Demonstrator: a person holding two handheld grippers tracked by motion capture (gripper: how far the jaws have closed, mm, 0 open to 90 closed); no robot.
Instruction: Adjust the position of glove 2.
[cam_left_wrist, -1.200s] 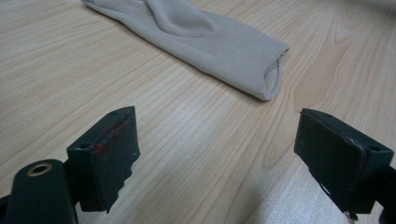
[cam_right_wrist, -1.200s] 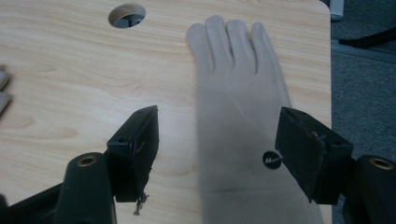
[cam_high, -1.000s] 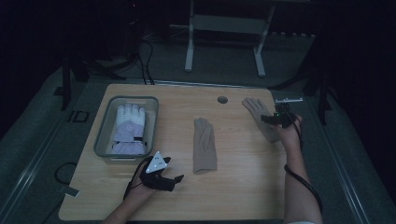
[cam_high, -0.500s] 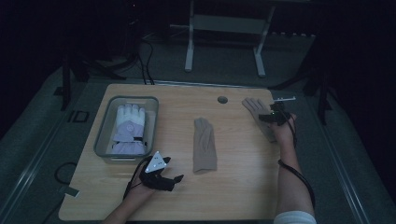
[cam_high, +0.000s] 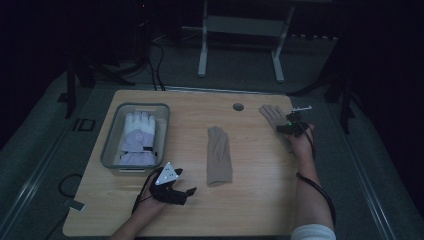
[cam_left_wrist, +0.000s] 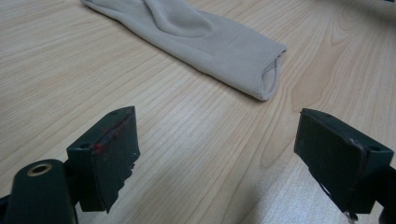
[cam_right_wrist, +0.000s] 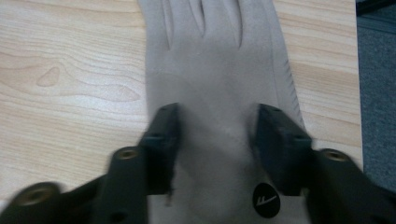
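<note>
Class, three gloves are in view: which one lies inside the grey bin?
The white and lilac padded glove, lying in the grey bin at the table's left. The two beige gloves lie on bare wood.

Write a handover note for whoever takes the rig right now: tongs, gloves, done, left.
Right tongs: down on the beige glove at the table's far right edge, jaws just closing around its palm, fabric between them, grip not yet certain.
Left tongs: open, idle near the front edge, facing the second beige glove's cuff.
White glove lies in the grey bin.
Left, probably: finish the pinch, lift, then move both beige gloves.
</note>
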